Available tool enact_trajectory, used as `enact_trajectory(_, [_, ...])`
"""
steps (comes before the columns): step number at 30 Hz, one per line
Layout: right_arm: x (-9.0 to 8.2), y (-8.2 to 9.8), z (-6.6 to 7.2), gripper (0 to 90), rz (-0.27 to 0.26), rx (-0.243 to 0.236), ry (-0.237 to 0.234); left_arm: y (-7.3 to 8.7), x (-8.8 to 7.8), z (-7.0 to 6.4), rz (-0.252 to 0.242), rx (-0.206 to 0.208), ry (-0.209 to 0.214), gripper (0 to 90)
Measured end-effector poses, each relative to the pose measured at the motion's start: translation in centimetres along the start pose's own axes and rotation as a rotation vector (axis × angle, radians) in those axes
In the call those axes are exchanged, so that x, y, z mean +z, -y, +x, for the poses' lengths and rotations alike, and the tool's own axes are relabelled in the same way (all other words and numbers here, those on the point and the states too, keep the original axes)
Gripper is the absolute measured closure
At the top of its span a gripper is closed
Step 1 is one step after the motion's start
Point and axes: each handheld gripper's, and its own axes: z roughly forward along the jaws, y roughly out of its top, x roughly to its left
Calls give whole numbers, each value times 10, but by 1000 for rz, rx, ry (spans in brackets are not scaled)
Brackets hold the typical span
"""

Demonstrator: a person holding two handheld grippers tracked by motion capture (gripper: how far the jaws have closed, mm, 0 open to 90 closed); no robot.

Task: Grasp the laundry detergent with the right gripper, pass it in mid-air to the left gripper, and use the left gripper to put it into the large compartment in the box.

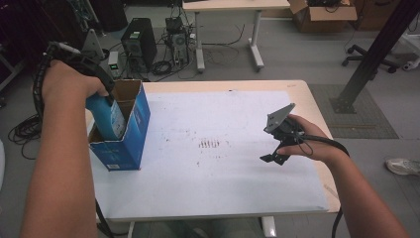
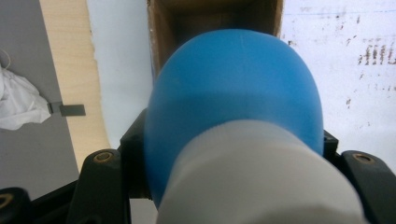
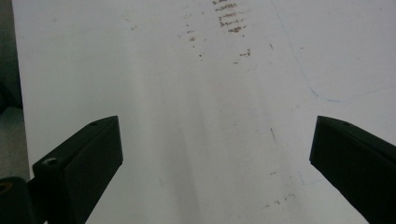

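While the left gripper [image 1: 106, 96] holds a blue bottle [image 1: 106, 116] clamped at its white-capped end, the bottle's base hangs partly inside the open top of a blue cardboard box [image 1: 130, 130] directly below the jaws. In the left gripper view the bottle's rounded body [image 2: 233, 102] swells out ahead of the jaws, with the box's brown inner walls [image 2: 161, 42] just beyond it. The bottle sits tilted rather than plumb, leaning toward the near wall of the box.

That lean is the likeliest source of trouble: the shoulder could catch on the rim or a raised flap, and further downward pressure might tip or skid the lightweight box, which stands unsupported near the table's [image 1: 297, 99] edge, beside the gripper's outer side. A grip taken so high on the cap [image 2: 261, 177] also looks prone to letting the heavy body swing or slip loose. Letting go too soon could drop the bottle crooked and jam it.

Well off to the other side, the right gripper [image 1: 272, 157] rests low over the white sheet [image 3: 196, 116], jaws spread wide and empty, too far away to steady the box.
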Motion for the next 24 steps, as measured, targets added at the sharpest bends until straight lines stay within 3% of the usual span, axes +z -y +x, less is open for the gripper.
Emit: enact_trajectory(24, [4,0,1,28,6,6,-7,-3,57,7,36,-12,2,385])
